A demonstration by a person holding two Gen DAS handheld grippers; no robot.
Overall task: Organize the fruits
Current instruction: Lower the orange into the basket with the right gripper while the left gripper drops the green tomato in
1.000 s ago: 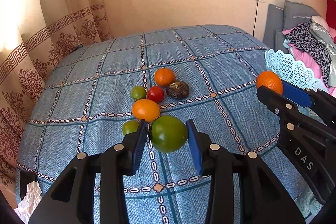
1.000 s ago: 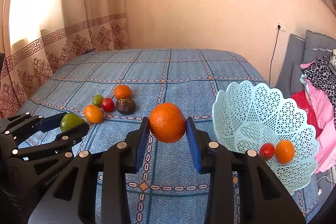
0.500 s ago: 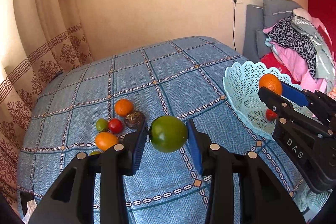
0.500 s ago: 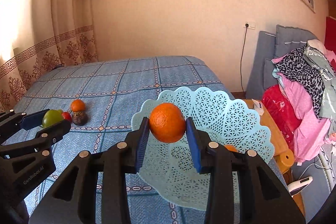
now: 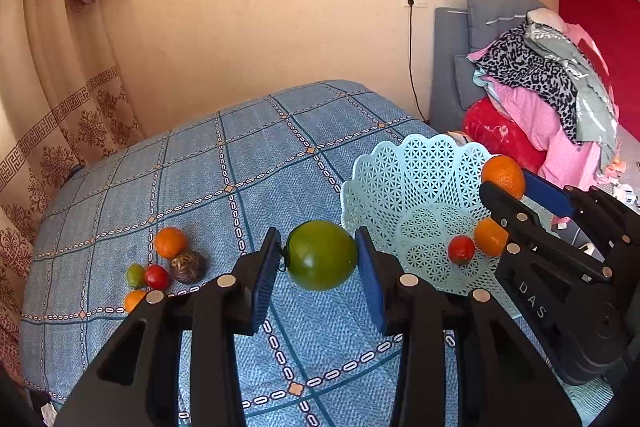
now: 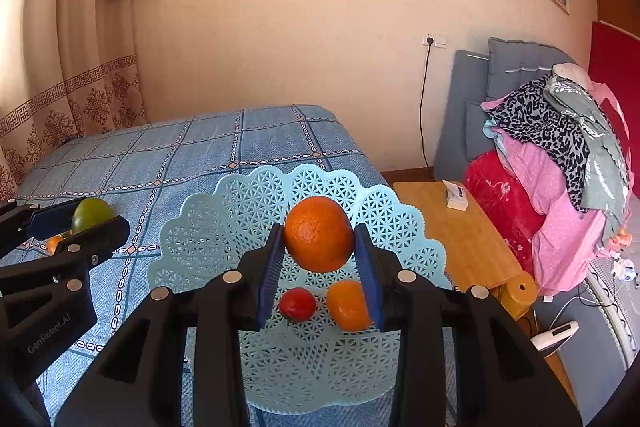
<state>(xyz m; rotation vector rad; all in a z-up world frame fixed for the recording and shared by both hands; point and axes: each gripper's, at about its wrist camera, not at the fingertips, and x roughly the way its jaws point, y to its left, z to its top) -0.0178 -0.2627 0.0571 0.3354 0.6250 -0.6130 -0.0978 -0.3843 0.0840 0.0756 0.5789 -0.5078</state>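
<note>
Above the pale-blue lattice plastic basket (image 6: 192, 247) on the blue checked bed (image 5: 192, 187), the right claw (image 6: 319, 259) grips a round orange (image 6: 319, 233), best lowered before release, while the left claw (image 5: 316, 267) holds a green tomato (image 5: 322, 255) just beside the rim.

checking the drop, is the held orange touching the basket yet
Apart. In the right wrist view the orange sits clamped in the right gripper, raised above the basket floor, with basket mesh visible beneath it.
</note>
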